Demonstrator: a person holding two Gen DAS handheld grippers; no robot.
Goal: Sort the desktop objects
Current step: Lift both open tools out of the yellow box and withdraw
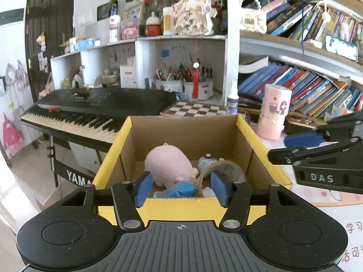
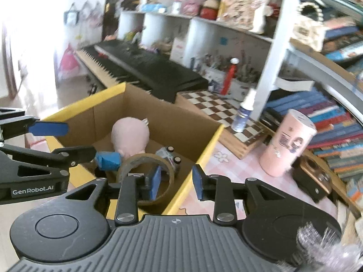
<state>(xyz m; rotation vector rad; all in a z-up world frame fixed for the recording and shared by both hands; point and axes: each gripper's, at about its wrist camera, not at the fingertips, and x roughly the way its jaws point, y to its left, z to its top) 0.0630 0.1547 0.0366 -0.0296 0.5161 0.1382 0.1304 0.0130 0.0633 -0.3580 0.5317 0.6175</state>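
A yellow-rimmed cardboard box (image 1: 247, 131) (image 2: 204, 149) holds a pink plush pig (image 1: 169, 164) (image 2: 129, 136), a roll of brown tape (image 1: 223, 170) (image 2: 145, 161), a small toy car (image 1: 207, 161) (image 2: 169, 156) and a blue packet (image 1: 181, 189). My left gripper (image 1: 181, 189) is open and empty, over the box's near rim. My right gripper (image 2: 177, 182) is open and empty, over the box's right rim, beside the tape roll. It shows at the right in the left wrist view (image 1: 301, 145).
A pink cylinder (image 1: 273, 112) (image 2: 287, 144) and a spray bottle (image 1: 232, 98) (image 2: 244, 113) stand right of the box on the desk. A chessboard (image 1: 197, 108) (image 2: 221, 111) and a black keyboard (image 1: 97, 108) lie behind. Shelves of books (image 1: 306, 88) fill the right.
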